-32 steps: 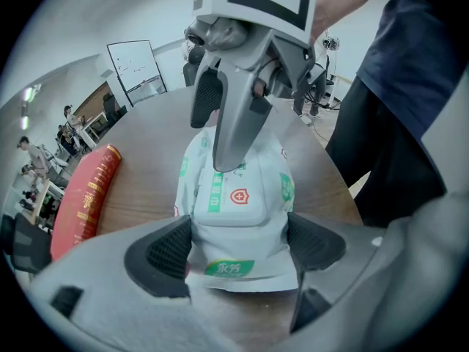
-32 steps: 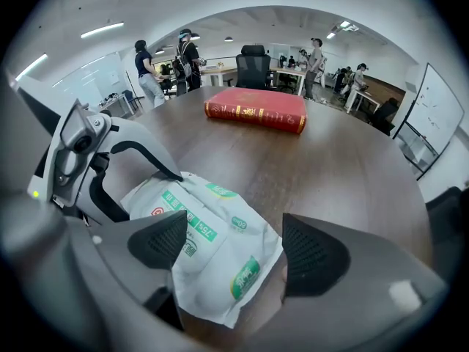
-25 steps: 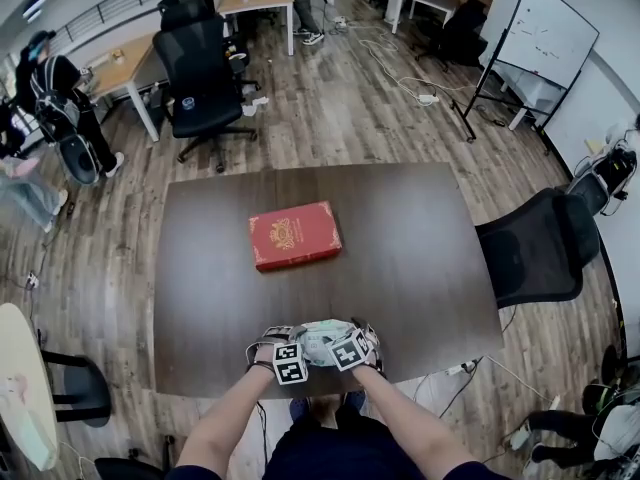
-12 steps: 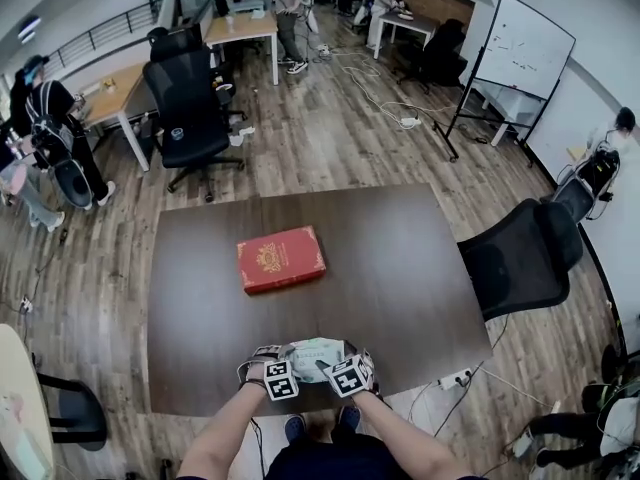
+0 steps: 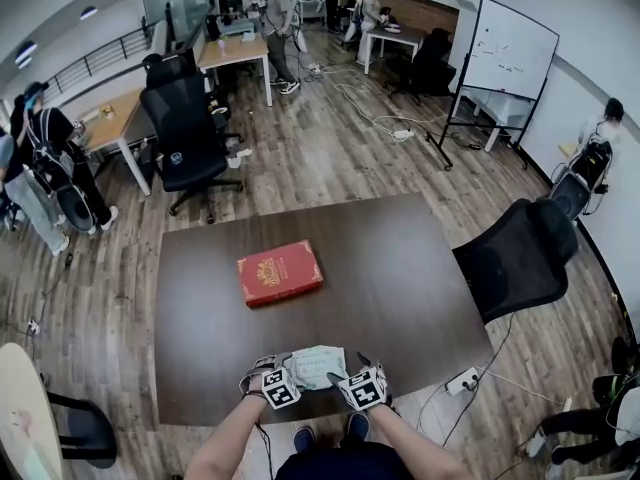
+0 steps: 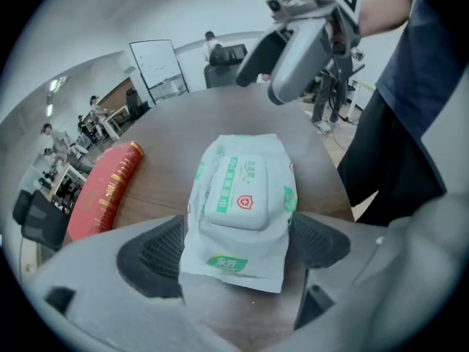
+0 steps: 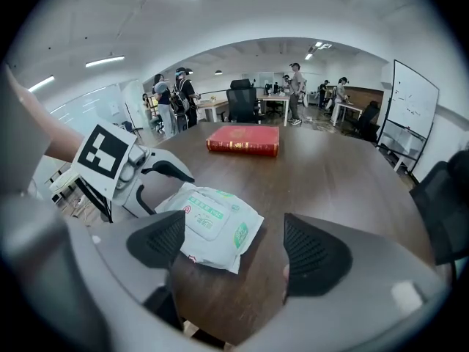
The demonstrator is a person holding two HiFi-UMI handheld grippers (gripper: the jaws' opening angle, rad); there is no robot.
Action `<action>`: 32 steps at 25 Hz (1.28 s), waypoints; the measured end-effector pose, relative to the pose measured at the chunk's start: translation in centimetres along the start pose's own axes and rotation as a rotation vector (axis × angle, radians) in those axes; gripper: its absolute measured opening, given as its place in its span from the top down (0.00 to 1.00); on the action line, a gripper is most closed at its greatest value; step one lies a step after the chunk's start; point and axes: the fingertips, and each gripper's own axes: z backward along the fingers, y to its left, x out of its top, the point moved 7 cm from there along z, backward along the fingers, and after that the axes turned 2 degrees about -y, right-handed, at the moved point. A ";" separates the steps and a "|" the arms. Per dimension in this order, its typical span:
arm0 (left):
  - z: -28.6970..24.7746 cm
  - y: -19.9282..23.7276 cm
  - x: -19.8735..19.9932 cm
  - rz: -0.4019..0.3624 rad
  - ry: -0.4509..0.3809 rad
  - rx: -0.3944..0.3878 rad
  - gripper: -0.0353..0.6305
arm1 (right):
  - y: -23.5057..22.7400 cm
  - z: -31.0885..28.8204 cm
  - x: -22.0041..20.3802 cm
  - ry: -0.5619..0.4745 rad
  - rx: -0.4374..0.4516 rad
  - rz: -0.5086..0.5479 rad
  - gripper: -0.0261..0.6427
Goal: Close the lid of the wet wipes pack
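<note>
One wipes pack (image 6: 240,196) lies between left tool's (image 6: 236,249) just-opening jaws.

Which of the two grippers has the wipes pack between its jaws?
The left gripper: its jaws have just been opening around the wipes pack; the right gripper hangs beside it, empty.

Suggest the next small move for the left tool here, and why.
Probably lift the left tool clear of the wipes pack. The lid looks flat and shut, the jaws have just been opening with the pack lying between them on the table, and the right tool hangs clear, open and empty.
</note>
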 end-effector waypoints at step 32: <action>19.0 -4.3 2.0 0.755 -0.618 0.395 0.20 | 0.2 13.5 0.4 -0.258 0.052 -0.021 0.31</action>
